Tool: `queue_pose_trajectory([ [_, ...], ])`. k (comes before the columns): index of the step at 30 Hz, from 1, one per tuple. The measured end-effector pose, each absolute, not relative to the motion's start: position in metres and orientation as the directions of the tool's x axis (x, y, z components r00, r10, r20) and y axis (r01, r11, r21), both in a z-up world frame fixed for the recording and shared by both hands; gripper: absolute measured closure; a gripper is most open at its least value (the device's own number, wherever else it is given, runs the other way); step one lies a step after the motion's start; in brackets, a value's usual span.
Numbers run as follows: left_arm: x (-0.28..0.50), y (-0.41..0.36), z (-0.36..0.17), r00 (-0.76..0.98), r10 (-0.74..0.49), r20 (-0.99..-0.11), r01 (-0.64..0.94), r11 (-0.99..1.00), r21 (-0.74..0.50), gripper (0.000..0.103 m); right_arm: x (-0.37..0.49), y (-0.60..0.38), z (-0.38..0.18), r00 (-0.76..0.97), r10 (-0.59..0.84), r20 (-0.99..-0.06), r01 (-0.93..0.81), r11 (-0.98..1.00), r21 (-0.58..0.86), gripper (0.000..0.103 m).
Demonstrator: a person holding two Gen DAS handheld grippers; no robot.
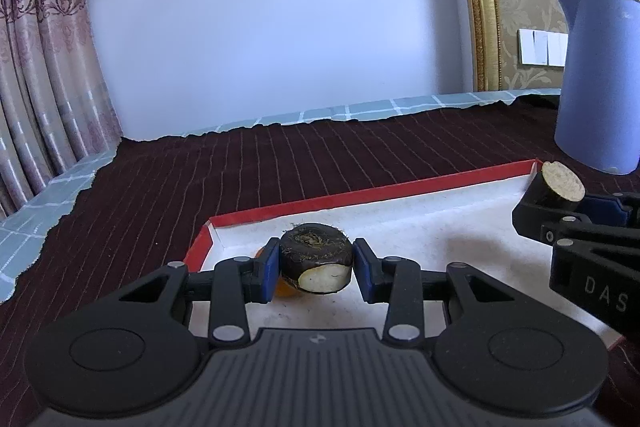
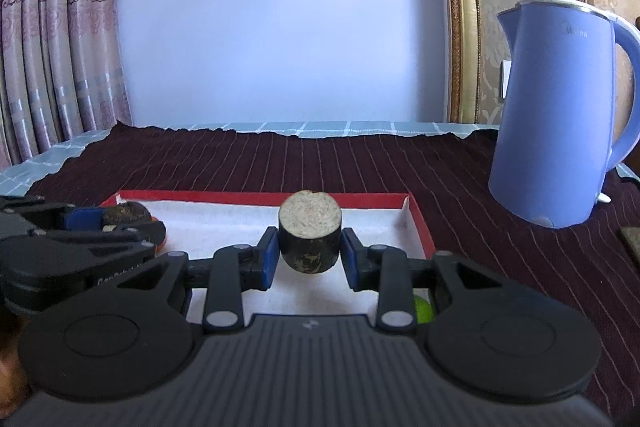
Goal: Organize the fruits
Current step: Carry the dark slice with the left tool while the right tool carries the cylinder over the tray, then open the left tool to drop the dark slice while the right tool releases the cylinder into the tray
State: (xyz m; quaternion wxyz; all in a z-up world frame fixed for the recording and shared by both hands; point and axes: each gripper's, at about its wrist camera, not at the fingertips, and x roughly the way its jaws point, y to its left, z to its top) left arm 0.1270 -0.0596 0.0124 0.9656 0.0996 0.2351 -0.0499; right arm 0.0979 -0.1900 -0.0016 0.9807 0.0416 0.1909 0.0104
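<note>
the fruits are being carried over a red-rimmed tray [image 2: 420, 223] that is lying on the dark striped cloth [image 2: 360, 163] covering the counter, toward its near side, with a blue kettle [image 2: 560, 115] standing well apart beyond the tray's right edge. going from big to small: the tray is showing a white lining, mostly bare; a dark, disc-shaped fruit with a peeled pale patch [image 1: 316, 259] is hanging above the tray's far left corner, and a stubby dark piece with a pale cut top [image 2: 310, 231] is hanging above the tray's middle toward its far edge. a bit of orange [image 1: 286, 289] is peeking out under the first fruit, and something green [image 2: 423, 309] is showing at the tray's near right; what they are i cannot tell.

the step in hand looks like placing: both pieces are gripped and poised over the tray, not yet set down. the next move is probably calling for lowering each piece to a bare patch of lining, clear of the orange thing, then parting the jaws.

the left gripper [image 1: 316, 269] is standing narrowly parted, its blue pads pressing the disc-shaped fruit's sides. the right gripper [image 2: 308, 253] is closed nearly as tight as it goes, clamping the cut piece upright.
</note>
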Motion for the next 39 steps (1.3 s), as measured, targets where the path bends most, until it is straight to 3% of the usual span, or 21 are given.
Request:
queue_pose_trajectory([
  [39,0.157,-0.060,0.012,0.867,-0.027,-0.498,0.111,0.984,0.140,0.065,0.131,-0.191,-0.007,0.907,-0.001,-0.422,0.043,0.995,0.091,0.072],
])
